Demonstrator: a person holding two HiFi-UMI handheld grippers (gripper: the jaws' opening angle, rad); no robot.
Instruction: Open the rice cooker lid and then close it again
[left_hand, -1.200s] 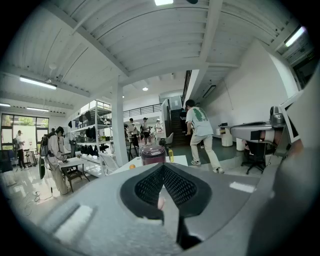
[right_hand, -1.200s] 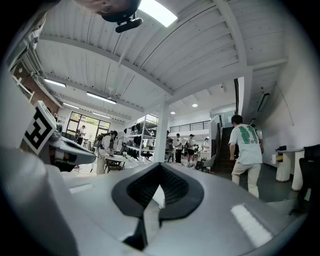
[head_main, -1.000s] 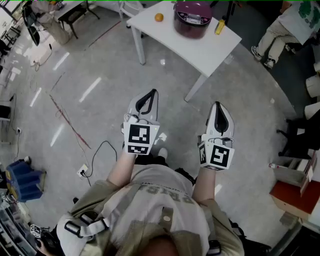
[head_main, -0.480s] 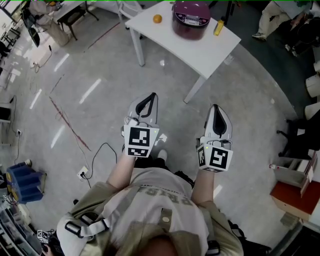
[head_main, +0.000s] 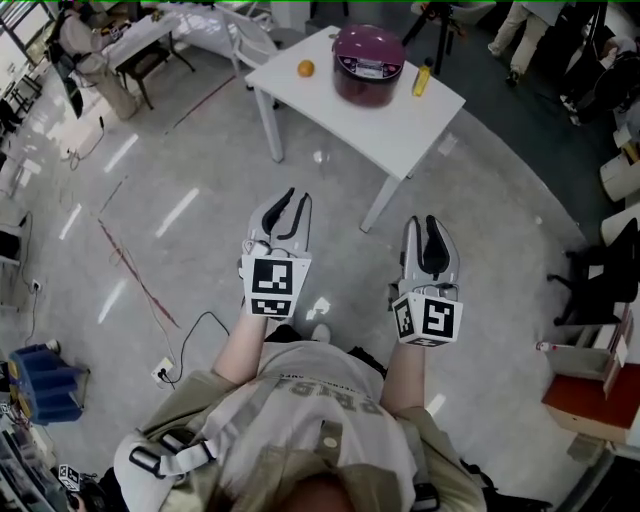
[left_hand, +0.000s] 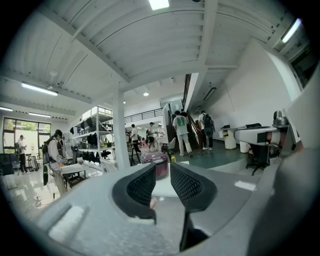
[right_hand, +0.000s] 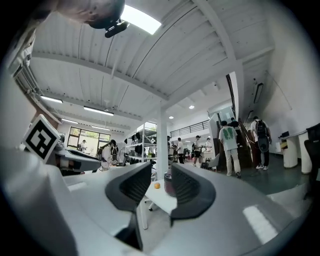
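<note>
**Inspector:** Report the left side first.

**Assistant:** The left gripper (head_main: 297, 198) is held out in front of the person, above the floor (head_main: 180, 230). Its jaws have just been opening and stand slightly spread, with nothing between them.

**Inspector:** Where is the task item?

**Assistant:** The rice cooker (head_main: 368, 63), dark purple, stands on the white counter (head_main: 400, 120) ahead, well apart from both grippers. Its lid is down. An orange (head_main: 305, 68) lies to its left on the counter, and a yellow object (head_main: 421, 78) lies to its right. I cannot tell what the yellow object is.

**Inspector:** And the right side?

**Assistant:** The right gripper (head_main: 425, 224) is beside the left one and also points towards the counter. Its jaws have also just been opening. They are parted a little and empty, and the counter shows far off through the gap.
</note>
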